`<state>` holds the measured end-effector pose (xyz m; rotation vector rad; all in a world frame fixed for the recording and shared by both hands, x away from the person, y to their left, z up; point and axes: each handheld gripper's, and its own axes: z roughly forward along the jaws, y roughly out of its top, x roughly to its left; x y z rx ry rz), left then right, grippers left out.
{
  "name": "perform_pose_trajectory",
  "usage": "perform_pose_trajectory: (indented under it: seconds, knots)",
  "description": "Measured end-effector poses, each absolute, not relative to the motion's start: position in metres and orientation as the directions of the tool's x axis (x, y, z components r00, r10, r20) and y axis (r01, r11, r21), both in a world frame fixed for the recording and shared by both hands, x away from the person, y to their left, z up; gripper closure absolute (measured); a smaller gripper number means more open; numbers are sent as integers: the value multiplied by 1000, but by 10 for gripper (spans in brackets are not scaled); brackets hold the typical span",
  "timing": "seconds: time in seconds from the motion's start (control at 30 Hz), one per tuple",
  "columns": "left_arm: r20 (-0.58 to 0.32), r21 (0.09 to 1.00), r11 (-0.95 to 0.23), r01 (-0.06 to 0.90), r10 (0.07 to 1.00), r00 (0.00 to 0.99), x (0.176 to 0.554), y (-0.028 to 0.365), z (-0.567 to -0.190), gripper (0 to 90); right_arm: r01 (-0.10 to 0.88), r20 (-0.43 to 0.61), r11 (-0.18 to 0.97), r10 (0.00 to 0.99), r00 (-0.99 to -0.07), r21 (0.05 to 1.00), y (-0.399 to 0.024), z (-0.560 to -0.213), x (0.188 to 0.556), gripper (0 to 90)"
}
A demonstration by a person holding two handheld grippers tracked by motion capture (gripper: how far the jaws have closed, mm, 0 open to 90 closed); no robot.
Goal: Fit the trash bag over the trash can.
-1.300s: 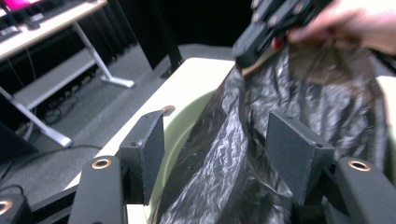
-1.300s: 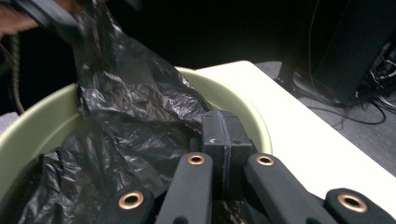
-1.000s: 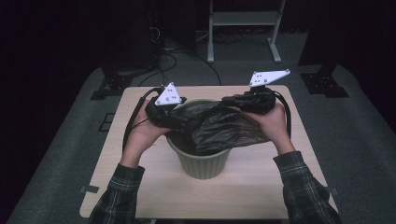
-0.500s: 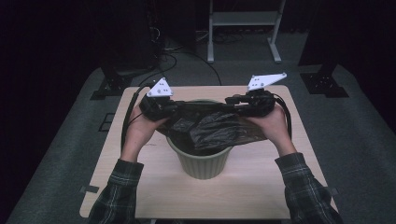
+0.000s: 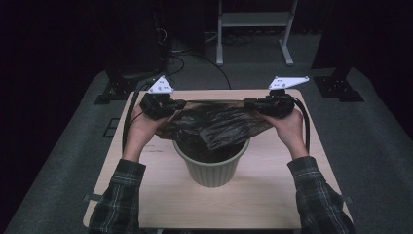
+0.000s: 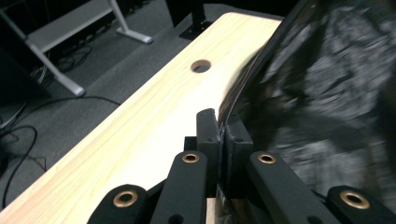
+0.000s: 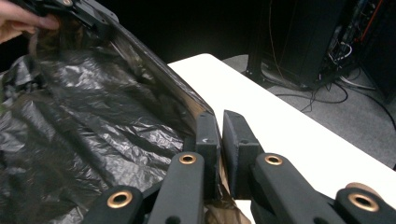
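Both the left gripper (image 5: pixel 181 104) and right gripper (image 5: pixel 247 103) are clamped on the rim of the black bag (image 5: pixel 214 124), stretched taut above the green bin (image 5: pixel 211 168) (mouth not yet fitted). Next, I judge, lower the edge over the bin's far rim.

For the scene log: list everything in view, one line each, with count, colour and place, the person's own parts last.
Bag: one, black plastic, stretched between both tools above the bin, its lower part hanging into it.
Bin: one, pale green, mid-table.
Table: one, light wood, with a round hole near its far edge.
Metal frame: one, grey, on the floor beyond the table.
Cables: several, black, on the grey floor beyond the table.
Left tool: one, black, shut on the bag's left edge.
Right tool: one, black, pinching the bag's right edge.
Hands: two, holding the tools.
Sleeves: two, dark plaid, near edge.
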<state>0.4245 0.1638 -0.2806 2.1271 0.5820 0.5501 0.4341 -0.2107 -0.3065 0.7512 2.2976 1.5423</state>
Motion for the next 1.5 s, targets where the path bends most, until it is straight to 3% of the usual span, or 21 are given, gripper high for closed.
perform_pose_trajectory:
  seconds: [0.07,0.37,0.8,0.9,1.33,1.5]
  knots:
    - [161,809,-539,233,585,795,433,167,-286,874,282,69,292,573,-817,914,-211,-311,440,895]
    - [120,772,-553,314,612,782,457,165,-312,875,352,88,309,628,-773,884,-204,-333,459,900]
    - [61,739,-562,372,605,794,445,176,-345,877,383,105,336,618,-779,861,-212,-357,451,899]
    - [60,739,-560,374,608,792,444,178,-345,877,386,112,330,618,-778,862,-213,-359,449,847]
    - [77,741,-563,366,613,787,442,181,-338,877,285,106,219,590,-800,933,-241,-302,431,696]
    - [74,742,-562,365,611,788,441,180,-338,877,264,93,247,542,-835,932,-225,-296,435,673]
